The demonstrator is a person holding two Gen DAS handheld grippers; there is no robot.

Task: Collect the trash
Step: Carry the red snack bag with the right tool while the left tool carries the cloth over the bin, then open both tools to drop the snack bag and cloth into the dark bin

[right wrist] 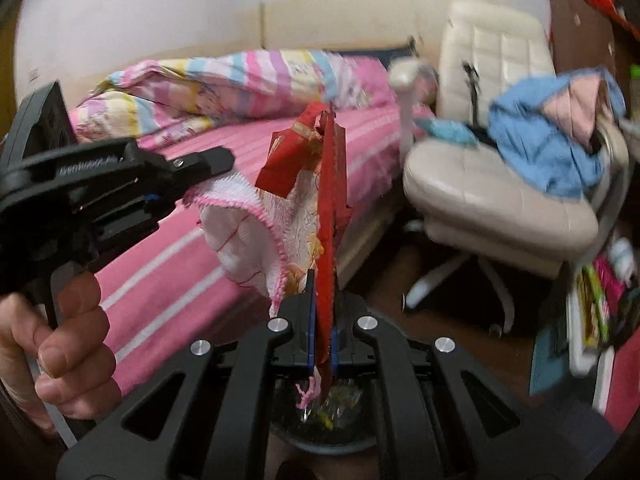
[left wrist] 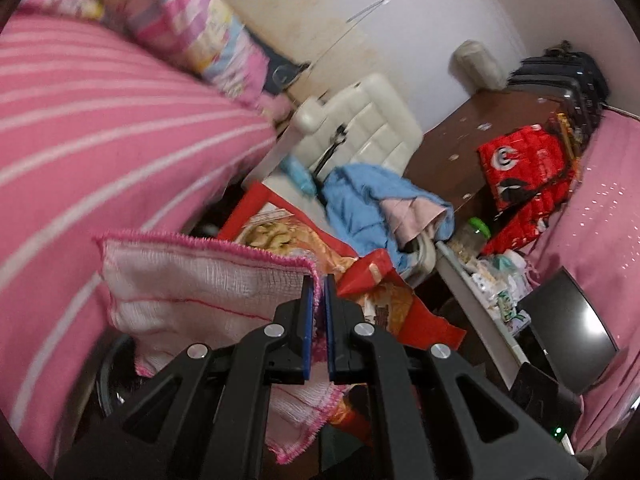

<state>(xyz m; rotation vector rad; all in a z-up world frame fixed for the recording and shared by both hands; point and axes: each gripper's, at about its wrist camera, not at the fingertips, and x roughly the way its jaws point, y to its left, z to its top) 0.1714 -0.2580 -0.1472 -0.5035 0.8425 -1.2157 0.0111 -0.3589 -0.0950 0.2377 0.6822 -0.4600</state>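
Both our grippers clamped, held close together

Our left gripper (left wrist: 319,280) has its jaws nearly together on the pink-edged cloth (left wrist: 200,284); our right gripper (right wrist: 322,280) pinches the red wrapper (right wrist: 330,200), and our left hand (right wrist: 60,344) wraps the handle.

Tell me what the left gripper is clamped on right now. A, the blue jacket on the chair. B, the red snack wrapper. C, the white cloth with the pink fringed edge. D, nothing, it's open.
C: in the left wrist view the left gripper is shut on the edge of the white cloth, while the red snack wrapper is pinched in the right gripper.
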